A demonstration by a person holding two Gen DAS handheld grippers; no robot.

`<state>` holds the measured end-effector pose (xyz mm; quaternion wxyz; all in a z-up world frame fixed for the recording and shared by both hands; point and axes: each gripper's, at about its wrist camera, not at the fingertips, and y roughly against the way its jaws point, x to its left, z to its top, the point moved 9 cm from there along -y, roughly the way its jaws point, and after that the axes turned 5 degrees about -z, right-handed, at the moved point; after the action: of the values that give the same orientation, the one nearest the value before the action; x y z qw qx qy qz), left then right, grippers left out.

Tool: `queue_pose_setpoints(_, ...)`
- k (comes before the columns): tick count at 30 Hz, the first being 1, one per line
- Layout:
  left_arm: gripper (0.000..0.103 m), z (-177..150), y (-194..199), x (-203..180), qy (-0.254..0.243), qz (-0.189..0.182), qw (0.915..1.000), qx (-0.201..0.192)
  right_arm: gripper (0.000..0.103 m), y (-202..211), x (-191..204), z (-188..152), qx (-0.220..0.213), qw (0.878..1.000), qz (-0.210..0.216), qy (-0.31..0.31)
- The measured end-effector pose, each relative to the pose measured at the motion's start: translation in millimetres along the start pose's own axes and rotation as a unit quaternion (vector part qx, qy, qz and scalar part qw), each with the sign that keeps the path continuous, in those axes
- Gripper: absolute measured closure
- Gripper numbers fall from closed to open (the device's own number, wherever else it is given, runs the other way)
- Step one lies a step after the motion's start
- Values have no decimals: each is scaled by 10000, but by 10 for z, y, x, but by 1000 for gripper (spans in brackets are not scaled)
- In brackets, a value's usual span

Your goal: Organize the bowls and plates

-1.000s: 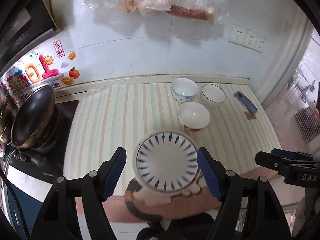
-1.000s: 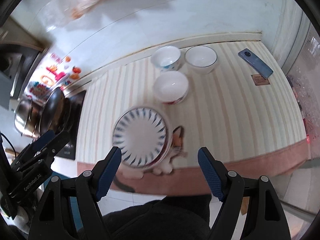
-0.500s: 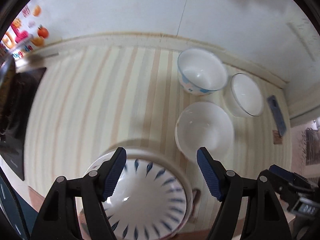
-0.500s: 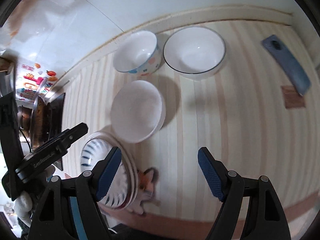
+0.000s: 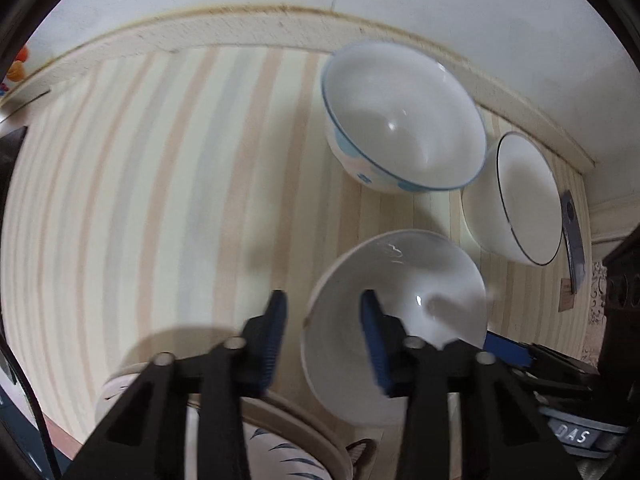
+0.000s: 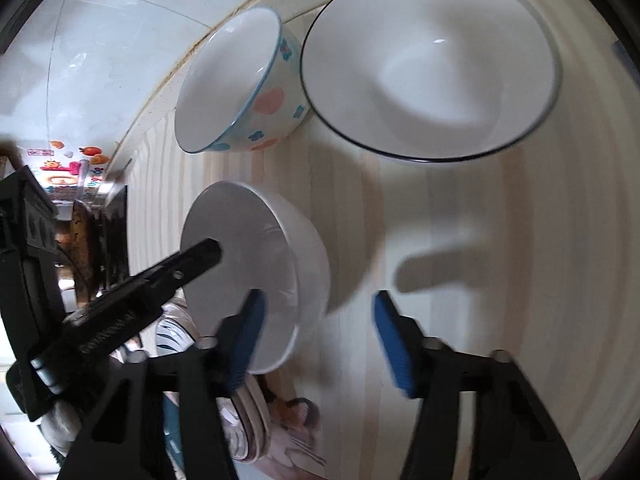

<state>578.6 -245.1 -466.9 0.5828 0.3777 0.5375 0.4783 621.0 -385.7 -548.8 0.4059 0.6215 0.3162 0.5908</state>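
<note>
A plain white bowl [image 5: 416,280] [image 6: 240,232] stands on the striped counter [image 5: 160,200]. My left gripper [image 5: 324,336] is open but narrowed. It straddles the bowl's left rim, with one finger outside and one inside. My right gripper [image 6: 320,336] is open at the bowl's right side, and the bowl's wall lies between its fingers. Behind stand a bowl with a blue rim and coloured dots [image 5: 404,120] [image 6: 236,88] and a white bowl with a dark rim [image 5: 520,200] [image 6: 432,60]. A stack of blue-patterned plates [image 5: 288,448] [image 6: 172,332] lies at the counter's front edge.
A dark phone [image 5: 572,236] lies at the far right near the wall. The tiled wall [image 5: 440,8] closes the back of the counter. A cat-shaped picture [image 6: 296,424] shows at the counter's front edge. The stove with a pan [image 6: 80,240] is to the left.
Both grippers have moved forward and down from over the plates to the plain white bowl. Their jaws have narrowed, the left more than the right. The bowls have not moved.
</note>
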Motion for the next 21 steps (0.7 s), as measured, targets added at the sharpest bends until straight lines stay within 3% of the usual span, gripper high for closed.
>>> queue_pose_setpoints(2, 76, 26, -29, -3, -31, -20, 10000, 5, 79, -56, 15, 12, 31, 10000, 65, 22)
queue_pose_setpoints(14, 76, -198, 177, -227, -206, 44, 9997, -119, 81, 167, 43, -146, -42, 9995, -163, 263)
queue_pose_setpoints(21, 76, -482, 317, -550, -425, -109, 9988, -215, 81, 476, -184, -487, -91, 9988, -307, 374)
